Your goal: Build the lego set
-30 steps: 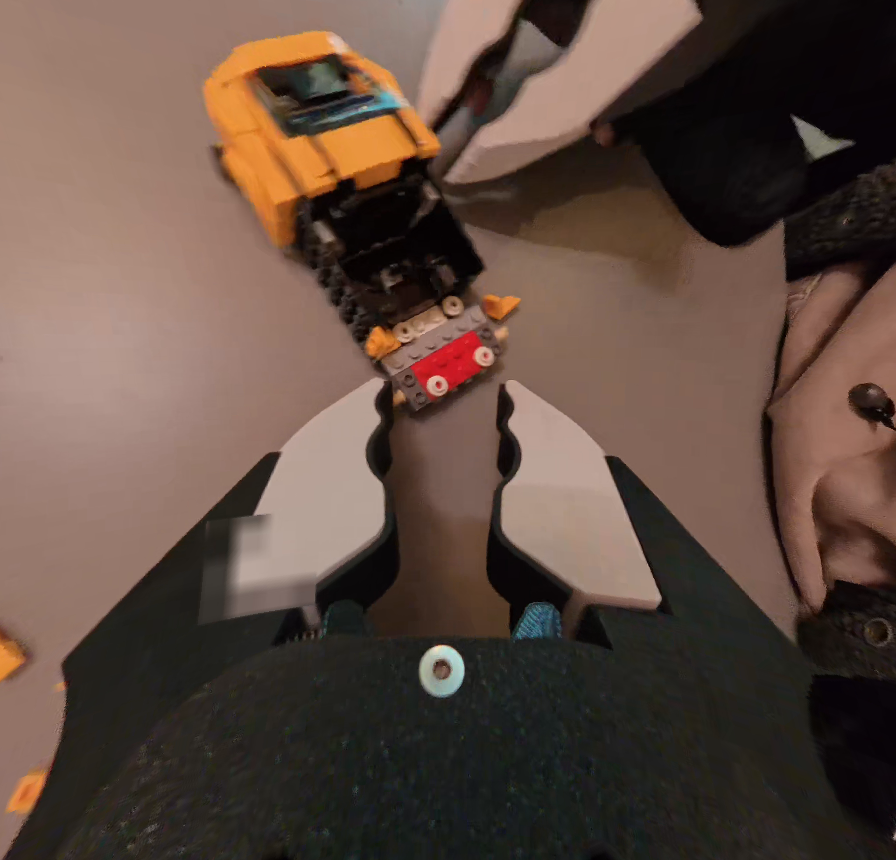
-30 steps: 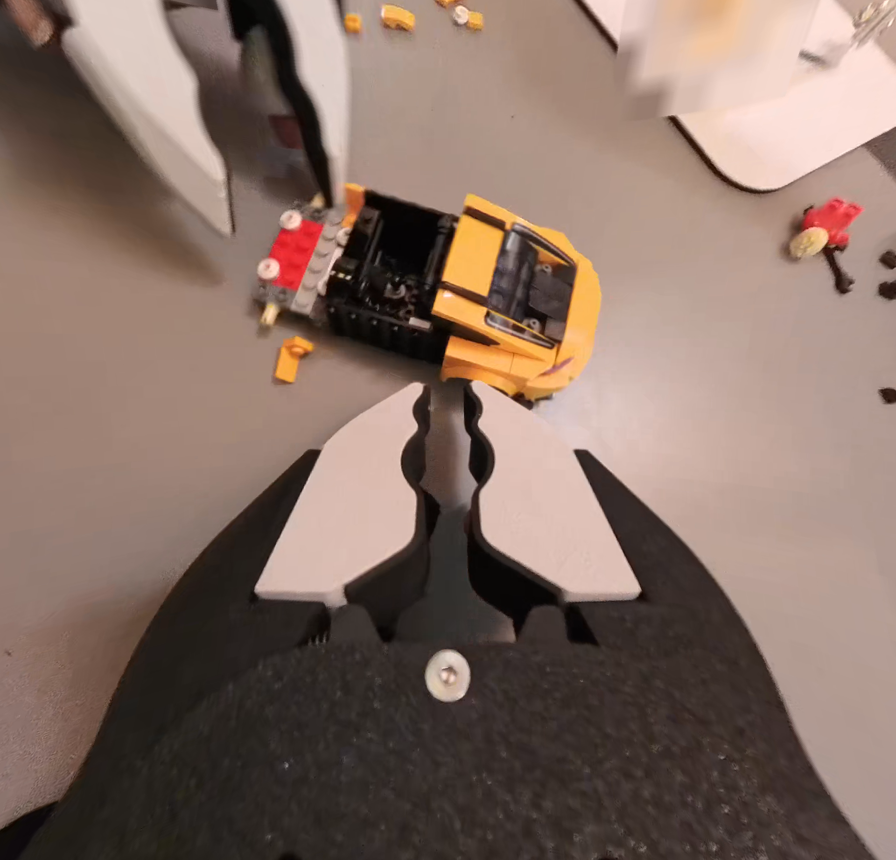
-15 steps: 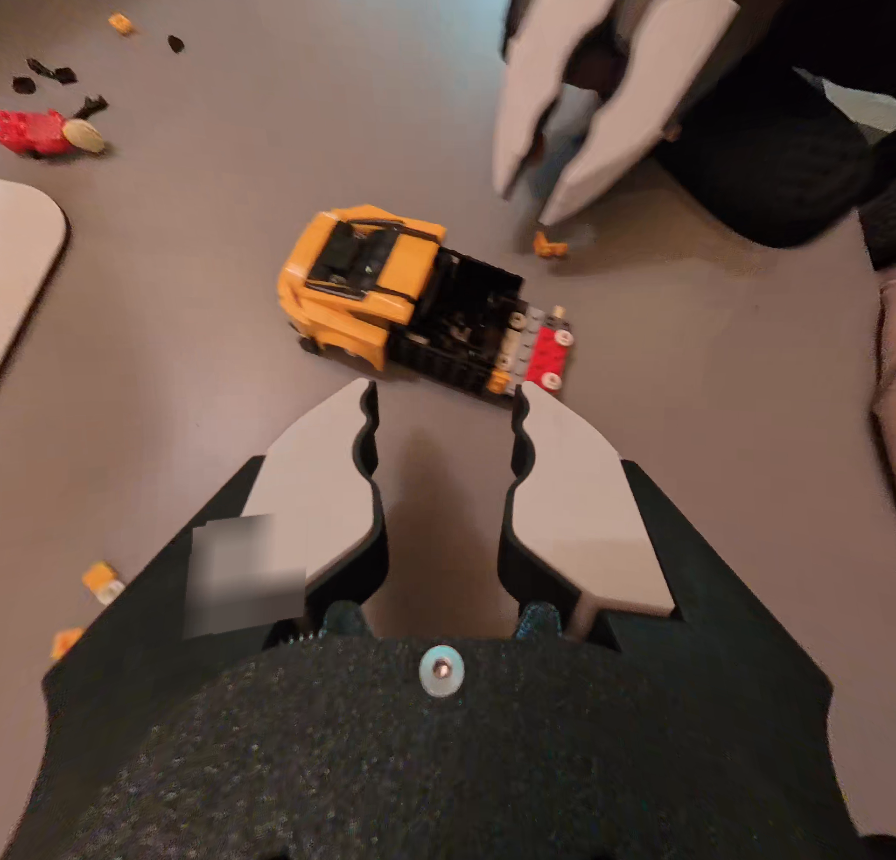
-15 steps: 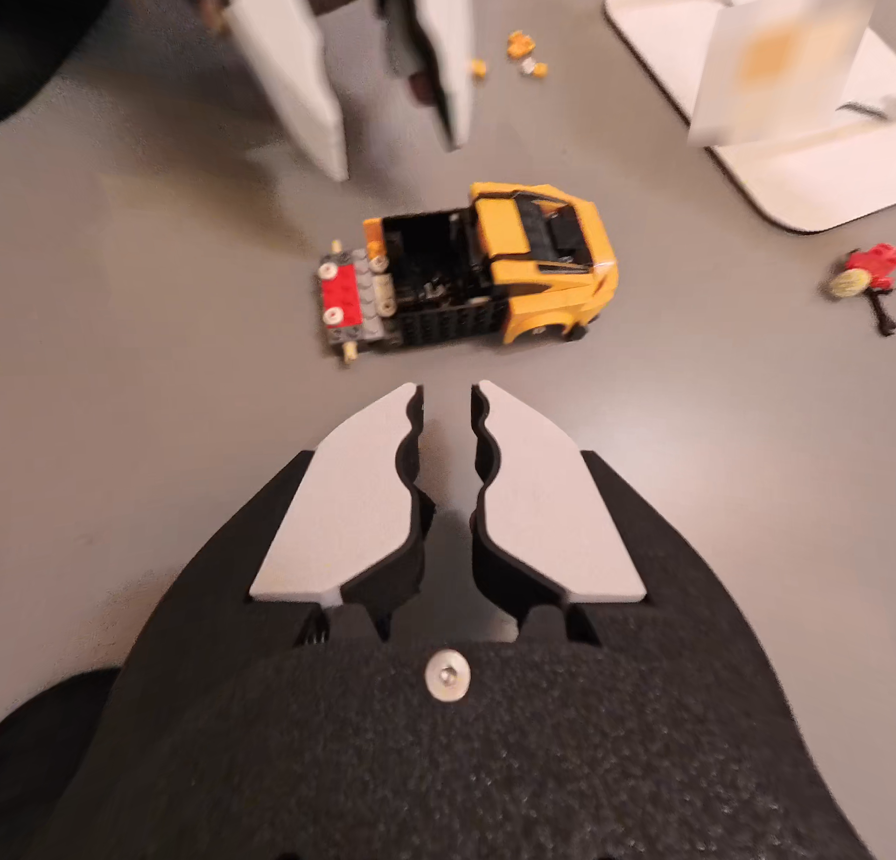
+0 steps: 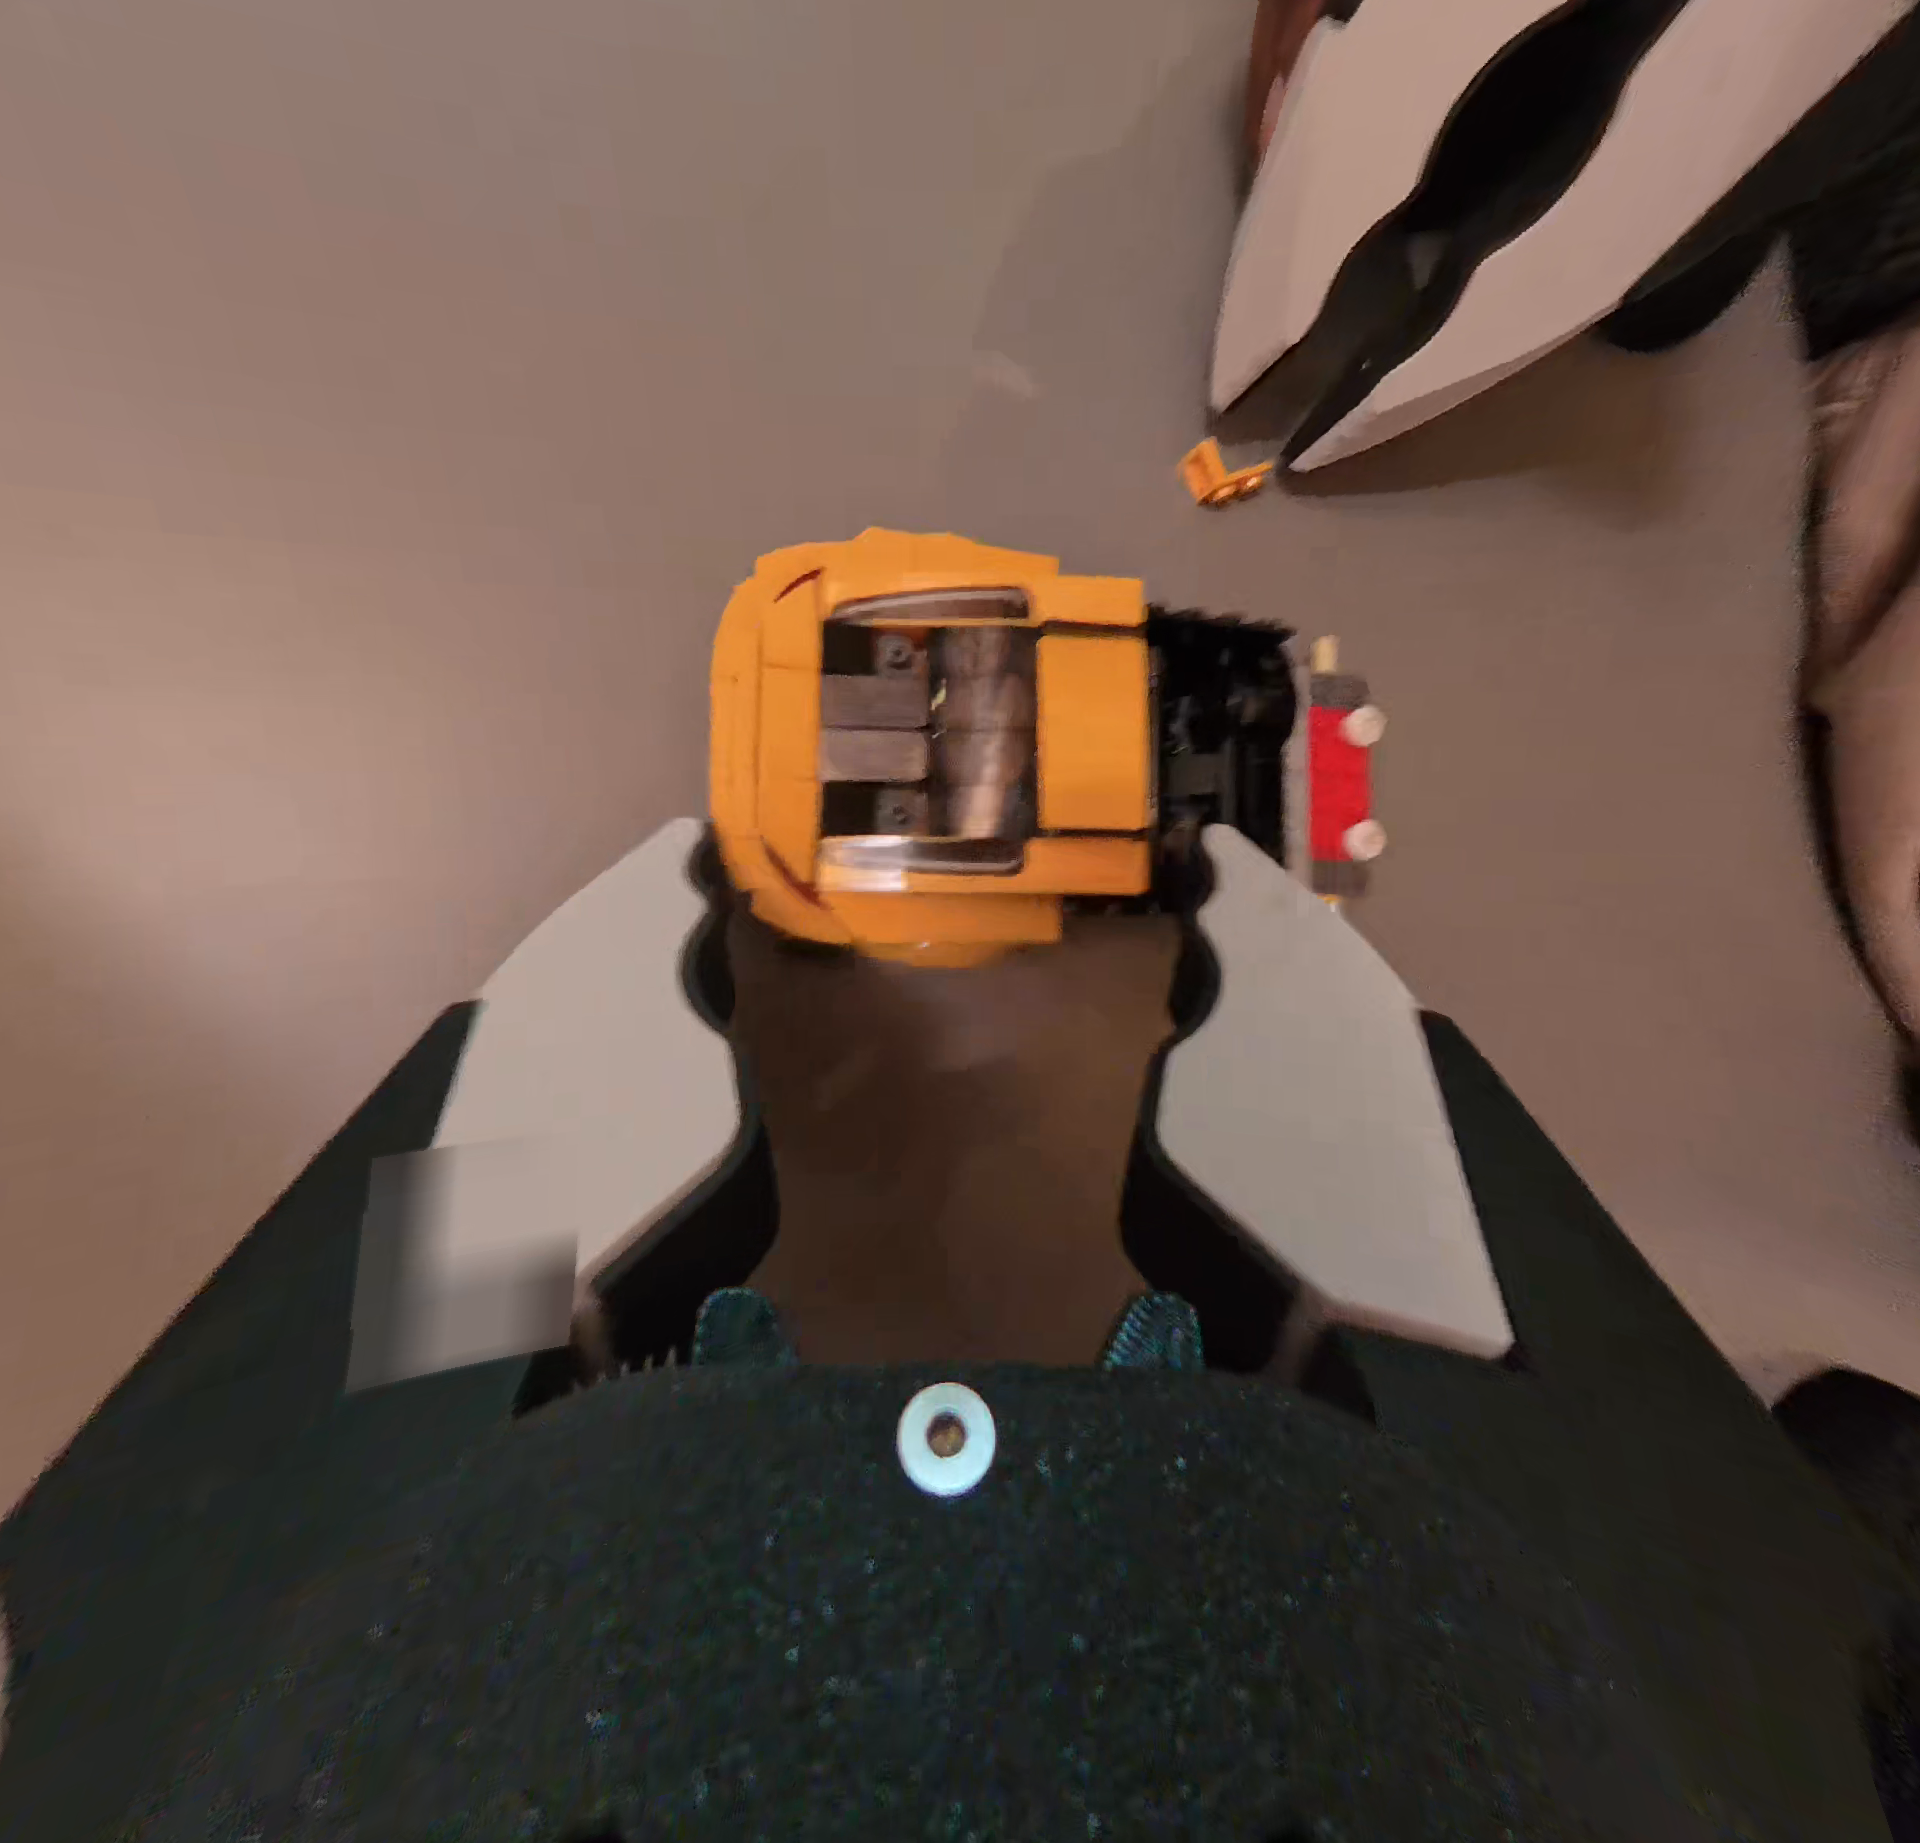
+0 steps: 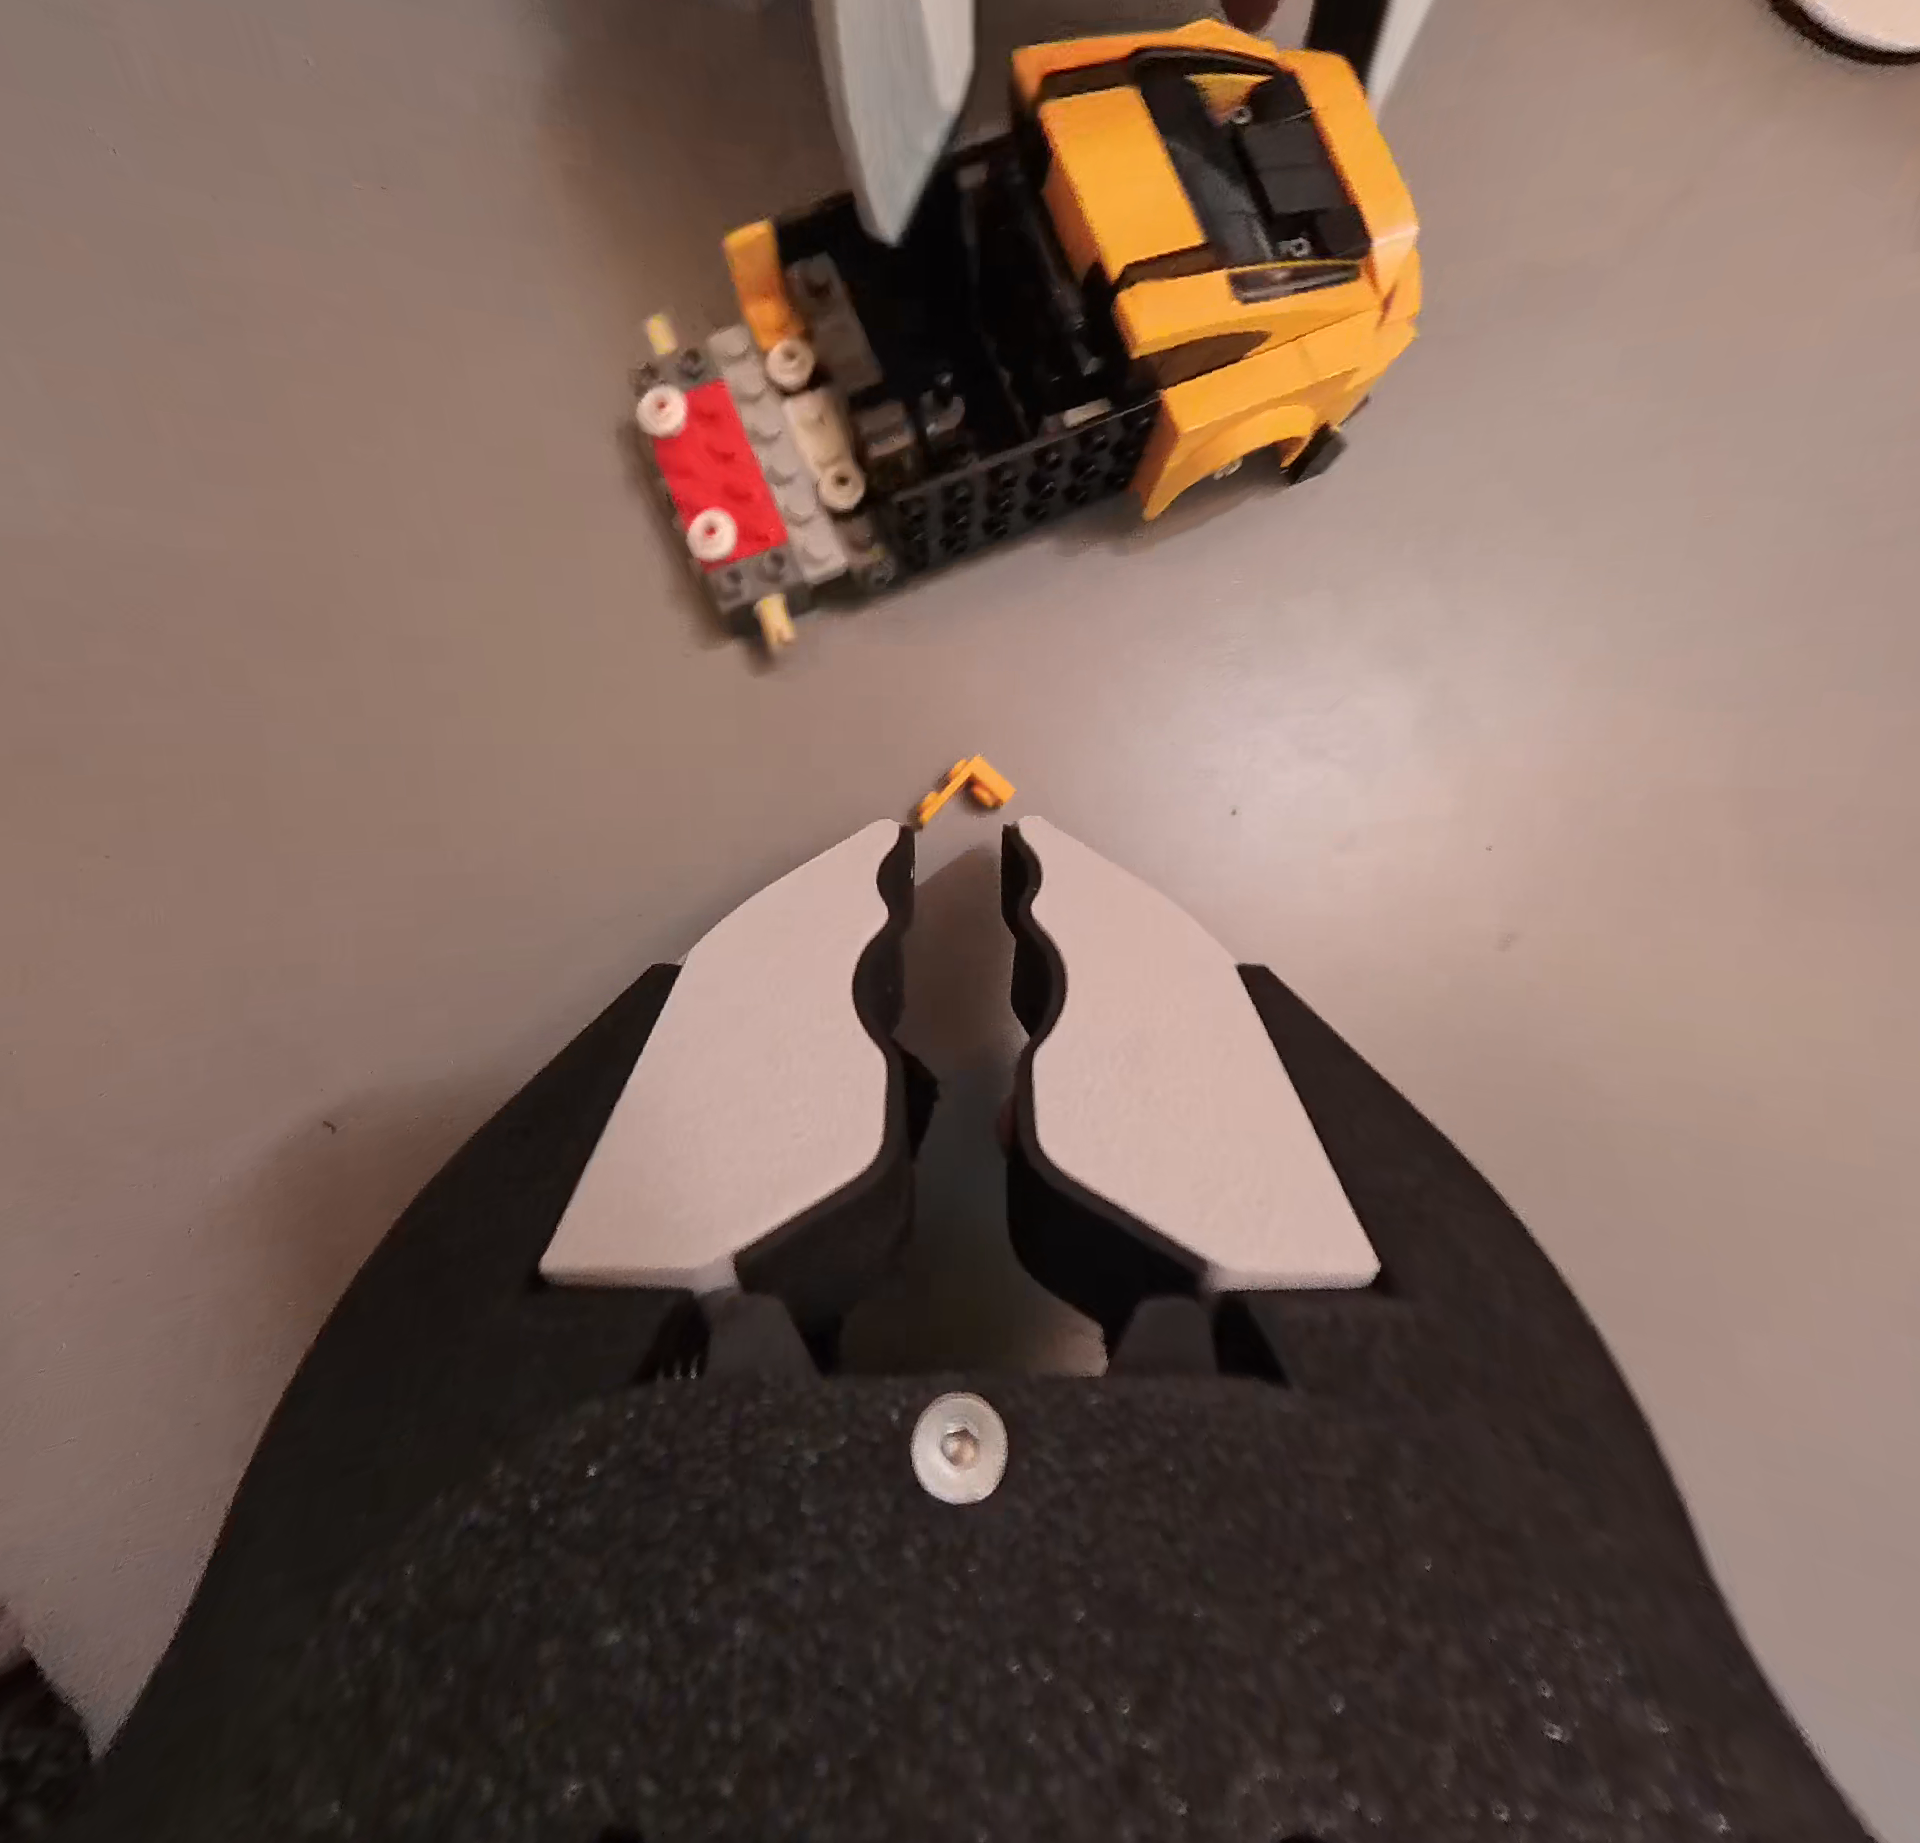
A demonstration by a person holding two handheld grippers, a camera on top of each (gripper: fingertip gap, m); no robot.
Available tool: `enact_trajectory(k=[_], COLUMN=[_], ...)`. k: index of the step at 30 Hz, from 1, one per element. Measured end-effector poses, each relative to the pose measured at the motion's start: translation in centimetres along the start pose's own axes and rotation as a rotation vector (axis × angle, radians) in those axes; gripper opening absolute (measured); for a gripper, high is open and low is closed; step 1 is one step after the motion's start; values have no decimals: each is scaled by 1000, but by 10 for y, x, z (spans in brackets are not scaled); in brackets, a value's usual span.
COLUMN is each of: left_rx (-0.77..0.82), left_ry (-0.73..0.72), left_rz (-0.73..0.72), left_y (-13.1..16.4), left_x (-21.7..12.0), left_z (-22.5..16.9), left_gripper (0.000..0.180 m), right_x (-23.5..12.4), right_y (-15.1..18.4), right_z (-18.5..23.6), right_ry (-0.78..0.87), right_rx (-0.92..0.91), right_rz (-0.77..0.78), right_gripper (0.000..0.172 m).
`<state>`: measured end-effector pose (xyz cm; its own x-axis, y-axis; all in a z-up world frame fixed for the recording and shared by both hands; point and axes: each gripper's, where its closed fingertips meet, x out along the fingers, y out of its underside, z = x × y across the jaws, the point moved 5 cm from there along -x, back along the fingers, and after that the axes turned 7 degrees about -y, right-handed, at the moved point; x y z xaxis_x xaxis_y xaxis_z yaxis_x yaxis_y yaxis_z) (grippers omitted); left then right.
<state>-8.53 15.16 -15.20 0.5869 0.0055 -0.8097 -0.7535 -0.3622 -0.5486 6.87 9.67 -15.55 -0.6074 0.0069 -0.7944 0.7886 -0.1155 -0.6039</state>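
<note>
1. A partly built yellow brick car point(image 6: 1091, 307) is seen standing on the grey table point(image 6: 312, 754), its black chassis bare at the back and a red plate point(image 6: 712, 474) set at the tail end.
2. The car is straddled by the left gripper point(image 5: 951, 848), whose jaws are spread wide along its sides; pad contact cannot be told.
3. A small yellow bracket piece point(image 6: 961, 787) lies loose on the table, near the car's tail.
4. Just behind that piece, the right gripper point(image 6: 958, 832) is held with jaws narrowly parted, nothing pinched.
</note>
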Motion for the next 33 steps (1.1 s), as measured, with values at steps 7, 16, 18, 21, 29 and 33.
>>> enact_trajectory(k=[7, 16, 18, 21, 29, 33], left_rx=[-272, -530, -530, -494, -363, -302], left_ry=[-206, -401, -428, -341, -99, -135], left_rz=[-81, -234, -290, -440, -550, -534], left_y=[28, 54, 54, 38, -5, -6], left_x=[-9, -21, -35, -57, -36, -34], left_z=[-27, -70, -73, -92, -145, -155], left_gripper=[76, 77, 74, 49, 34, 14], right_x=[7, 11, 4, -13, -31, -33], right_y=[-3, -11, -16, -28, -62, -68], right_z=[0, 0, 3, 22, 78, 89], right_ry=[-33, 33, 46, 80, 173, 206], right_rx=[-16, -145, -267, -540, -1163, -1295], right_rz=[68, 66, 30, -79, -90, -41], right_gripper=[12, 2, 2, 2, 1, 1])
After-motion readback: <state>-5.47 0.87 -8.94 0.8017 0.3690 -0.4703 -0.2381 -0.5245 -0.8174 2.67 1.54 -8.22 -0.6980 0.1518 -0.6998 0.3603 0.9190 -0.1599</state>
